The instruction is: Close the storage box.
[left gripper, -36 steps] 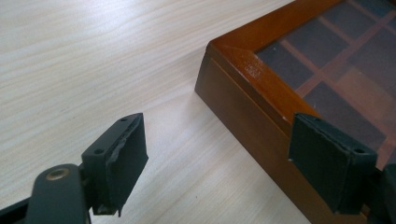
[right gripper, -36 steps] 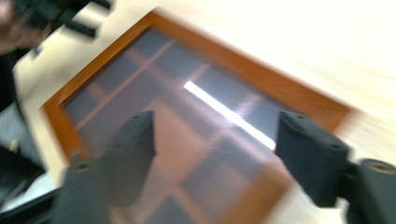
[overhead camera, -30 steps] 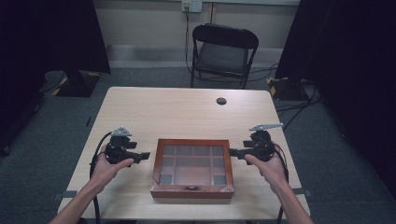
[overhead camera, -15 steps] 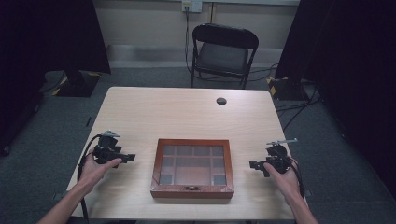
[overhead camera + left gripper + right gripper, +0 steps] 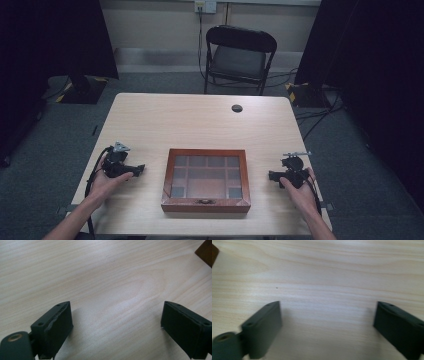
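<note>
A wooden box [image 5: 206, 180] with a glass-panelled lid is seated near the front edge of the table [image 5: 200, 120], midway between the two grippers. The lid is closed, and a grid of compartments is seen through the glass.

The left gripper [image 5: 138, 169] is held low over the table to the left of the box, apart from it, with its tips directed toward the box. Its jaws have just been opening and are set wide apart over bare wood in the left gripper view [image 5: 117, 322]; nothing is located between them.

The right gripper [image 5: 271, 175] is held to the right of the box, apart from it. Its jaws have likewise just been opening and are set wide apart over bare tabletop [image 5: 327, 322].

A small dark round disc [image 5: 237, 108] is located near the far edge of the table.
</note>
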`<state>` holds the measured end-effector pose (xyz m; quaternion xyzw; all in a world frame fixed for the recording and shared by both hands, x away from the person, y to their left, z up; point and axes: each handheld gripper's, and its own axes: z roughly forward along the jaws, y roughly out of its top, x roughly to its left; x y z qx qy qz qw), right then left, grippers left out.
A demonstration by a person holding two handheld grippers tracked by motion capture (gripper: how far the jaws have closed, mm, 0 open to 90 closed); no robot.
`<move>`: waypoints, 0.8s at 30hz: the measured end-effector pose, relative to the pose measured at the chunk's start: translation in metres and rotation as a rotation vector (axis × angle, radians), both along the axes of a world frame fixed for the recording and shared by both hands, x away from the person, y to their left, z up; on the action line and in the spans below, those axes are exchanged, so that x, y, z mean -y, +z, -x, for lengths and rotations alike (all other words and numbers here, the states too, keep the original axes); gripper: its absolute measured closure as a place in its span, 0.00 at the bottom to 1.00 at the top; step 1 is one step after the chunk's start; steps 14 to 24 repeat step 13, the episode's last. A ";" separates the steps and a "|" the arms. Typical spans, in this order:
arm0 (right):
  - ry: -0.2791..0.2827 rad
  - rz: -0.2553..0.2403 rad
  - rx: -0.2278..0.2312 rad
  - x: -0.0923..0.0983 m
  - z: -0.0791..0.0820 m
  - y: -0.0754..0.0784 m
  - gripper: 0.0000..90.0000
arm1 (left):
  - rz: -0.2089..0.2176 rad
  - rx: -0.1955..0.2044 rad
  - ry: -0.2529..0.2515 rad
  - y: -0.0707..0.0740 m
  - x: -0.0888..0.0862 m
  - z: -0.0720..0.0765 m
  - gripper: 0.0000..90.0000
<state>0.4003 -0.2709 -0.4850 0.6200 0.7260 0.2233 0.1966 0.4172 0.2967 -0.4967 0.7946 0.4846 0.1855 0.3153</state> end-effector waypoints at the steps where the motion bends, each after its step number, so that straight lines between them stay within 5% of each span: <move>1: 0.015 0.000 0.015 -0.001 0.000 -0.003 0.00 | 0.001 0.021 -0.008 -0.003 0.000 0.000 0.07; 2: 0.035 -0.001 0.035 -0.003 0.001 -0.005 0.00 | 0.021 0.047 -0.002 -0.007 0.000 0.000 0.02; 11: 0.050 -0.030 0.184 -0.008 0.006 -0.016 0.00 | 0.020 0.045 0.001 -0.007 0.002 -0.001 0.00; 24: 0.051 -0.030 0.185 -0.008 0.006 -0.016 0.00 | 0.020 0.045 0.000 -0.007 0.002 -0.001 0.00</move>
